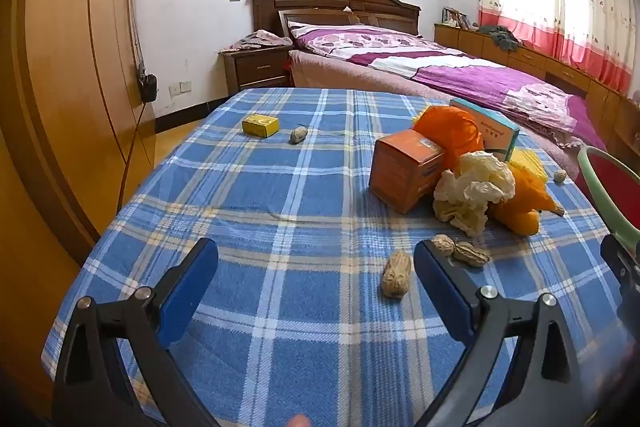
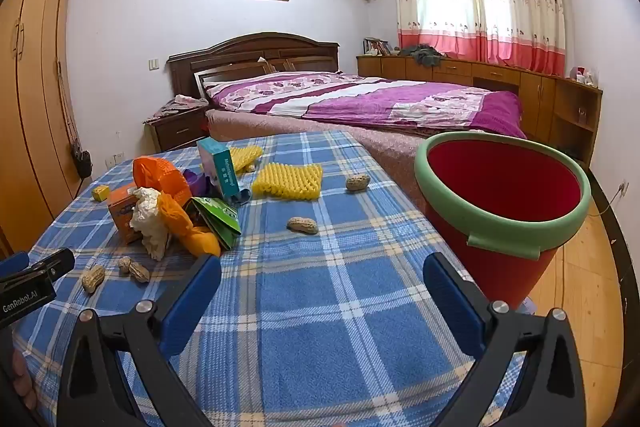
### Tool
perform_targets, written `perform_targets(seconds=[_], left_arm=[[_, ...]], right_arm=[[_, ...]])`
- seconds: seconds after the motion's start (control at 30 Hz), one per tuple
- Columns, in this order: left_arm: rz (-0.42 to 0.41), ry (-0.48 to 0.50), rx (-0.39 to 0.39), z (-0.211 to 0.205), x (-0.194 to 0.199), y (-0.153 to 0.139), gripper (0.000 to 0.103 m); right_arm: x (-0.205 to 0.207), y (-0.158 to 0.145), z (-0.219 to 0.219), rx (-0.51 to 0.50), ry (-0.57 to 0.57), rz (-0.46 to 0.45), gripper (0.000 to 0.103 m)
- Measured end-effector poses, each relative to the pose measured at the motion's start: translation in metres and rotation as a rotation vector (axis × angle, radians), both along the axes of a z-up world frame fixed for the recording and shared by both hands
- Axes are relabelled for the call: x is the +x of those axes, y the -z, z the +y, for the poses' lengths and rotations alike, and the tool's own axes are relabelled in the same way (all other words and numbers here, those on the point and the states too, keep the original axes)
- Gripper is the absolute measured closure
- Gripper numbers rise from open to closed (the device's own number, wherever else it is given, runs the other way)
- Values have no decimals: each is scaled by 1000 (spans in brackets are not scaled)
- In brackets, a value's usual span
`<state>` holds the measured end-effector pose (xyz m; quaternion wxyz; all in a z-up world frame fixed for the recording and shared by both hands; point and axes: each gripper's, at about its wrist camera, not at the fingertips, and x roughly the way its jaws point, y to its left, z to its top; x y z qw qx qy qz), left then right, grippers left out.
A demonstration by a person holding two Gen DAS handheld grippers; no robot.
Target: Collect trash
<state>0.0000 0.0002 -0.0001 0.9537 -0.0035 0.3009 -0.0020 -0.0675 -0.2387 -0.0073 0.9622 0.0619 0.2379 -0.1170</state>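
Both grippers hang over the near edge of the table, which is covered in a blue checked cloth (image 2: 320,287). Left gripper (image 1: 316,259): jaws spread wide, nothing held; one peanut (image 1: 396,277) lies on the cloth between its fingers, untouched, with two more peanuts (image 1: 460,251) just beyond its right finger. Right gripper (image 2: 322,277): jaws spread wide, empty, bare cloth between the fingers.

Trash, mid-table: orange box (image 1: 404,169), crumpled tissue (image 1: 472,191), orange bag (image 1: 456,135), teal box (image 2: 222,171) and green packet (image 2: 220,221), heaped together. Yellow foam sheet (image 2: 288,179) and loose peanut (image 2: 303,225) towards the right edge. Small yellow box (image 1: 260,125) near the far left corner.

Red bucket (image 2: 500,187) with green rim: beside the table's right edge, upright.
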Motion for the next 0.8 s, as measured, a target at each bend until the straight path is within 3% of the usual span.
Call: perform_targets(seconds=[0.8], left_arm=[[8, -6, -2, 1, 0, 0, 5]], right_arm=[[1, 1, -1, 10, 0, -1, 0]])
